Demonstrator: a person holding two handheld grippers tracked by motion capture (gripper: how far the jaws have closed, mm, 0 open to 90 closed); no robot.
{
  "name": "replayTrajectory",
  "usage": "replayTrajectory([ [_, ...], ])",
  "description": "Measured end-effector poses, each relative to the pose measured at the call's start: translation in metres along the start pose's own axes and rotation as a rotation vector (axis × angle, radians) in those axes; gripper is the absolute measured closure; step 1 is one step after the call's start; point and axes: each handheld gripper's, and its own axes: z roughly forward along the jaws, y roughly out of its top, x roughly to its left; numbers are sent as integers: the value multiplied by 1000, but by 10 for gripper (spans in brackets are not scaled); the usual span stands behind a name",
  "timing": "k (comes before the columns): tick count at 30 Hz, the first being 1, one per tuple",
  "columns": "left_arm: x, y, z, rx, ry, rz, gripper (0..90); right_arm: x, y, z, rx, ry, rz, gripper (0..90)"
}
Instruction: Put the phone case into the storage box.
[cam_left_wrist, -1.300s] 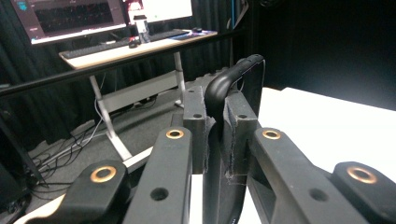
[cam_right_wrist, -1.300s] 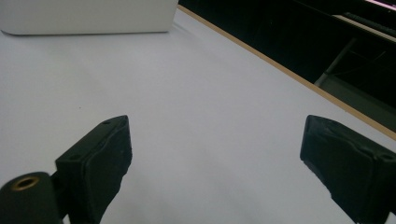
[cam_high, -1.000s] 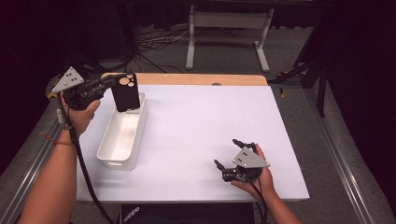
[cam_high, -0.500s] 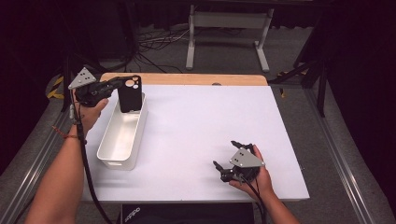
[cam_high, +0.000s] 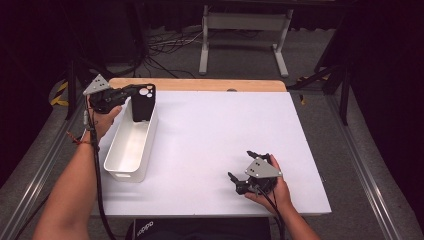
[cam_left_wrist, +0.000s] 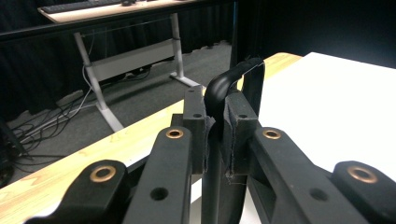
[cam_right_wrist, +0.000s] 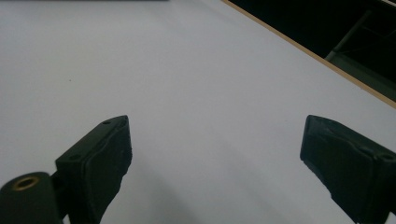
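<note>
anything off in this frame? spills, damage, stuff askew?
Nothing stands out. The left claw is shut on a black phone case, upright over the far end of the white bin. The right claw rests open on the table. No spills or damage.

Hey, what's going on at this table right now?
A person holds a gripper in each hand at a white table. The left gripper is shut on a black phone case, holding it upright over the far end of a white bin, partly inside it. The right gripper rests near the table's front edge with its jaws open and nothing between them.
</note>
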Motion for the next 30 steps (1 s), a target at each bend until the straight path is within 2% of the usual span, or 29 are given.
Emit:
replayTrajectory([
  [2,2,-3,1,-19,-1,-15,819,0,-1,0,8,-2,3,99],
  [9,4,-6,1,-12,3,-12,784,3,-1,0,16,-2,0,100],
  [15,6,-14,4,56,37,3,767,5,-3,-3,19,-10,1,101],
  [20,10,-19,7,89,74,10,744,4,-2,-4,16,-7,6,101],
  [27,14,-26,12,164,113,0,712,3,-2,-4,15,-3,2,102],
  [30,14,-28,13,165,116,-15,713,3,-1,-5,10,-6,4,102],
])
